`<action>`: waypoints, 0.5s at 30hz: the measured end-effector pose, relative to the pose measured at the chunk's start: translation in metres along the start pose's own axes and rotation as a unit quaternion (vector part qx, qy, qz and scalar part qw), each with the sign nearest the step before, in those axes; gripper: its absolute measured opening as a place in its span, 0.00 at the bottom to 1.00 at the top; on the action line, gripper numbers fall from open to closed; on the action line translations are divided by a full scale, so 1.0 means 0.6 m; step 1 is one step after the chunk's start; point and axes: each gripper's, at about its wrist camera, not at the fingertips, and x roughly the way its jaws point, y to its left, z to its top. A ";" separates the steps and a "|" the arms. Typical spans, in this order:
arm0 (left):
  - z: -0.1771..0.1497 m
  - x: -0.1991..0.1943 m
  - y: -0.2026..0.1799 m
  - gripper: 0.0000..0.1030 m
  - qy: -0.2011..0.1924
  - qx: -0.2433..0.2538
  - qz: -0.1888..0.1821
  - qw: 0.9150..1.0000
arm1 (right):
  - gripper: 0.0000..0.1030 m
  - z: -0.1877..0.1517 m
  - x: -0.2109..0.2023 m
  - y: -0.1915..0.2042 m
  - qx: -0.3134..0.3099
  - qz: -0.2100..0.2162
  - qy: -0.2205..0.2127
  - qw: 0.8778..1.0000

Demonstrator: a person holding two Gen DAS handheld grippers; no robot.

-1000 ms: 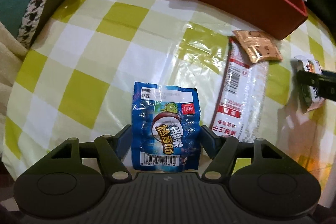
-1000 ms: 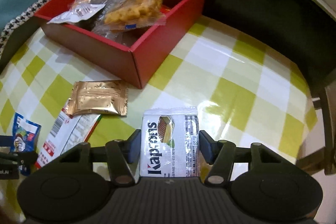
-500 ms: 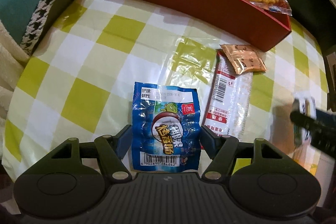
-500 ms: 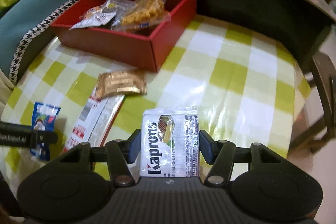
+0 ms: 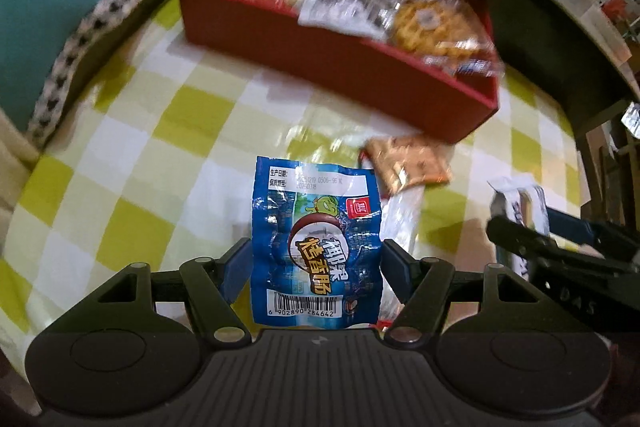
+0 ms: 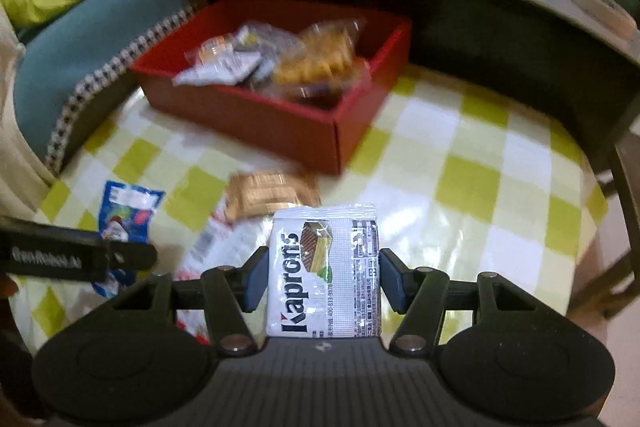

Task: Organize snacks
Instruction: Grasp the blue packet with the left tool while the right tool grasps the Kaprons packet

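Clamping a packet each, both grippers hang above the checked tabletop point(image 6: 472, 187). The left gripper point(image 5: 316, 263) has its fingers point(image 5: 236, 267) pressed against the sides of a blue sausage packet point(image 5: 316, 239), which stands up between them with the barcode end nearest the camera. The right gripper point(image 6: 324, 275) has its fingers point(image 6: 256, 279) closed on a white wafer packet point(image 6: 325, 271), held by its side edges.

Below them a gold sachet point(image 6: 268, 193) and a long red-and-white packet point(image 6: 224, 247) lie on the cloth, the sachet overlapping the long packet's far end. Beyond those sits the red box point(image 6: 280, 123), already holding several clear-wrapped biscuits.

Both packets look bound for that box, and the risks lie mostly in the grip and the approach. Each is soft film pinched only at its edges, so a quick swing could let one slide out short of the box. The two grippers are close side by side and might knock together if both head for the opening at once. A low approach could catch the box's near wall.
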 end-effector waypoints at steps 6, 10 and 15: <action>0.042 -0.020 -0.013 0.72 -0.035 0.008 -0.004 0.999 | 0.66 0.051 -0.012 0.004 0.008 0.015 -0.033 0.999; 0.072 -0.028 -0.012 0.72 -0.052 0.006 -0.004 0.999 | 0.66 0.085 -0.008 0.009 0.010 0.021 -0.045 0.999; 0.110 -0.026 -0.007 0.72 -0.063 -0.006 -0.005 0.998 | 0.66 0.117 0.003 0.014 0.011 0.025 -0.052 0.998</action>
